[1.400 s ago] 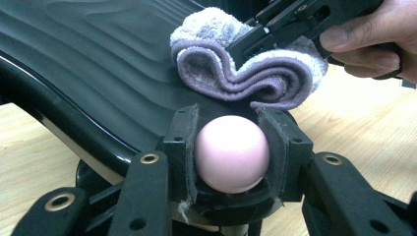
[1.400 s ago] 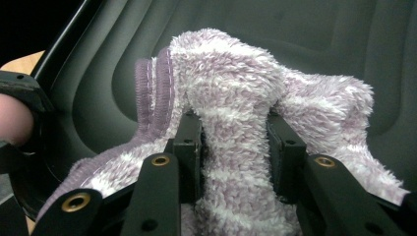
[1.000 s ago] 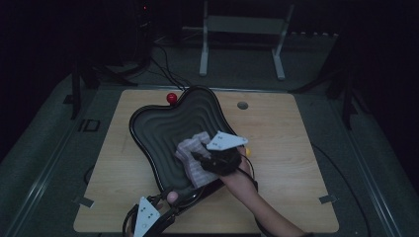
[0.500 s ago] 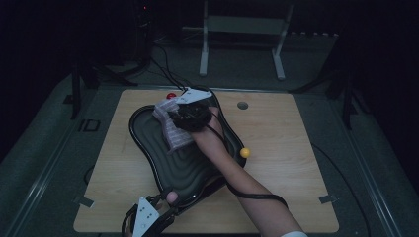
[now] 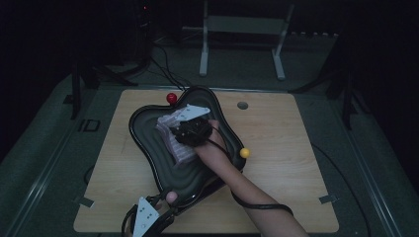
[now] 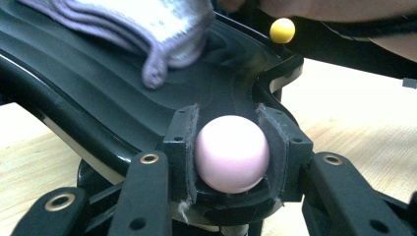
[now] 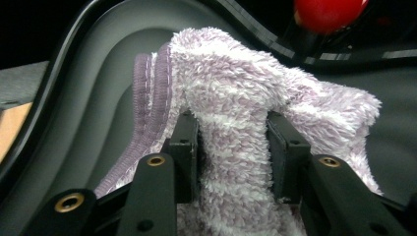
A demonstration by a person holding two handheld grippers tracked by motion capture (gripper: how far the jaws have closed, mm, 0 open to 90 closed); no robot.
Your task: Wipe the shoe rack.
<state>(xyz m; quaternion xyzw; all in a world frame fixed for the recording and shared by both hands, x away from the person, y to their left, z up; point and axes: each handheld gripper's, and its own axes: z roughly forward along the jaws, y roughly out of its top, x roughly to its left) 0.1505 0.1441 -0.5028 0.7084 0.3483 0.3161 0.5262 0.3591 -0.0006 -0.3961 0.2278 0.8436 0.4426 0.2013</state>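
- Showing, in the high view, a wavy black tray (image 5: 148, 129) at the centre of a wooden table (image 5: 296, 163), with the right gripper (image 5: 190, 132) inside the tray's upper half, on a lilac cloth (image 5: 173, 140).
- Placing the left gripper (image 5: 148, 217) at the bottom edge of that view, at the tray's lower tip, beside a pink ball (image 5: 171, 196).
- Marking a red ball (image 5: 171, 98) at the tray's top rim and a yellow ball (image 5: 244, 152) at its right rim.
- Revealing, in the left gripper view, what the high view leaves too small: pink ball (image 6: 232, 153) seated between the two pads at lower centre, both pads touching it, so left gripper (image 6: 232, 157) part closed and pinching the ball at the tray (image 6: 98, 103) rim.
- Catching also the cloth (image 6: 162, 29) at upper left of that view and the yellow ball (image 6: 282, 30) at upper right.
- Giving, in the right gripper view, the fluffy cloth (image 7: 231, 123) bunched up between the jaws at centre, pads pressed into the pile on both sides; right gripper (image 7: 233, 152) pinching the cloth, jaws just easing a little wider with the cloth between them.
- Setting the red ball (image 7: 327, 12) at the top right of that view, past the grey ribbed tray (image 7: 88, 73) floor.
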